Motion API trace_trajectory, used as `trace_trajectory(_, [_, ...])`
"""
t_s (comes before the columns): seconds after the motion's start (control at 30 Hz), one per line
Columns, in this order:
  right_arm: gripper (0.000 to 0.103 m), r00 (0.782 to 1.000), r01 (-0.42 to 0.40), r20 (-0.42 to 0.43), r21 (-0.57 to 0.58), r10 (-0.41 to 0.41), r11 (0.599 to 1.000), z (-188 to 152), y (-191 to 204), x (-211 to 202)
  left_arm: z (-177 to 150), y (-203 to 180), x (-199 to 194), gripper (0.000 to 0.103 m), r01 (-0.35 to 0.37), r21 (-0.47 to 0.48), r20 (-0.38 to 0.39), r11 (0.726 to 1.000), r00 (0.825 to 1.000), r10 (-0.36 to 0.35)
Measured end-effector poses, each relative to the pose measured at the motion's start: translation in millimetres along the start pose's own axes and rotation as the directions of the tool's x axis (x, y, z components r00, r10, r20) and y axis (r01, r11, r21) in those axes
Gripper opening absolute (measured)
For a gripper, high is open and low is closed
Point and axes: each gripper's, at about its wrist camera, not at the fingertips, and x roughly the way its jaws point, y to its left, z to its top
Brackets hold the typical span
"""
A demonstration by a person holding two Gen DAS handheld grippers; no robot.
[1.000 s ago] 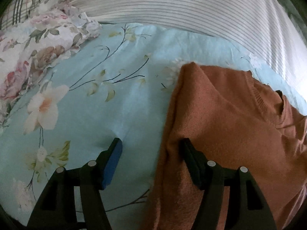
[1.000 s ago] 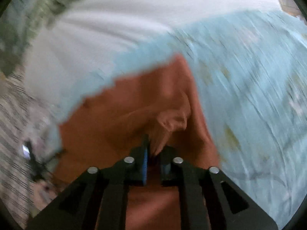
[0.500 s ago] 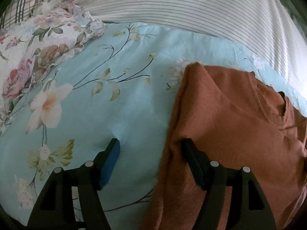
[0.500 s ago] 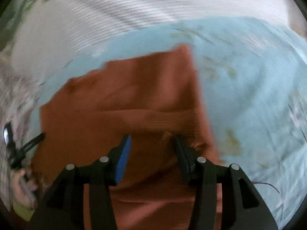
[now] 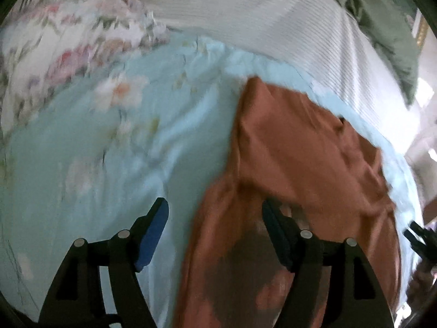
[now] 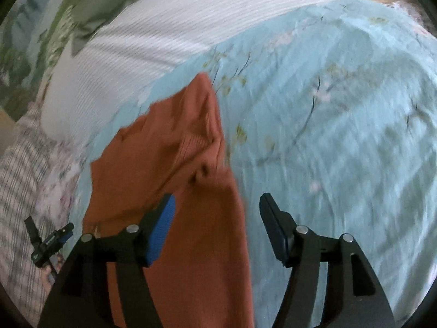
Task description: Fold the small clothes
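Rust-orange knit sweater (image 5: 300, 147) was lying on the light blue floral bedsheet (image 5: 82, 164), partly folded, sitting from the middle out toward 4 o'clock in the left wrist view and from the middle down to 7 o'clock in the right wrist view. Behind it, at 12 o'clock, was a white ribbed pillow (image 6: 177, 27).

Left gripper (image 5: 213, 227) had its jaws apart, nothing pinched; the sweater's left edge ran between them but the pads weren't pressing on it. Right gripper (image 6: 215, 224) was opening its jaws, and the sweater's right edge sat under the gap, not clamped either. So as far as I could tell nobody was holding the thing at that point.

What I'd worry about: the folded-over flap near the right jaw looked bunched and lumpy around 11 o'clock of that gripper, so a careless next pinch could grab just the top layer and drag the fold open. Also knit on a slippery wrinkled sheet likes to slide, so pulling one side alone could skew the whole fold. Both views were blurry, so take the edge positions loosely.
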Motion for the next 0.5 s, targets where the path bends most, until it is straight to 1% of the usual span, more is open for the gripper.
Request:
trace_trajectory(0.1, [0.065,0.999,-0.009,-0.042,-0.011,0.008,1.0,-20,-9,-3,-34,9,-4,0.072,0.058,0.012,-0.077,0.998,0.995,-0.057])
trace_trajectory(0.17, [0.065,0.997,-0.036,-0.066,-0.003,0.036,0.999,-30,-14,-4,-56,12,-5,0.072,0.062,0.035,-0.116,0.997,0.992,-0.058])
trace_trajectory(0.23, [0.065,0.994,-0.068,-0.082,-0.005,0.067,0.998,-43,-15,-10,-71,12,-11,0.072,0.057,0.064,-0.112,0.996,0.992,-0.05])
trace_trajectory(0.3, [0.065,0.99,-0.099,-0.101,-0.019,0.097,0.995,-52,-14,-16,-83,11,-20,0.074,0.078,0.085,-0.111,0.993,0.991,-0.069])
trace_trajectory(0.37, [0.065,0.979,-0.163,-0.132,-0.025,0.158,0.986,-63,-12,-23,-96,11,-29,0.074,0.143,0.078,-0.127,0.987,0.983,-0.132])
trace_trajectory(0.4, [0.065,0.969,-0.201,-0.151,-0.022,0.196,0.979,-70,-11,-25,-103,11,-33,0.074,0.162,0.074,-0.134,0.984,0.979,-0.151])
trace_trajectory(0.5, [0.065,0.939,-0.288,-0.208,-0.042,0.273,0.957,-96,-6,-36,-123,9,-47,0.074,0.227,0.075,-0.15,0.971,0.965,-0.214])
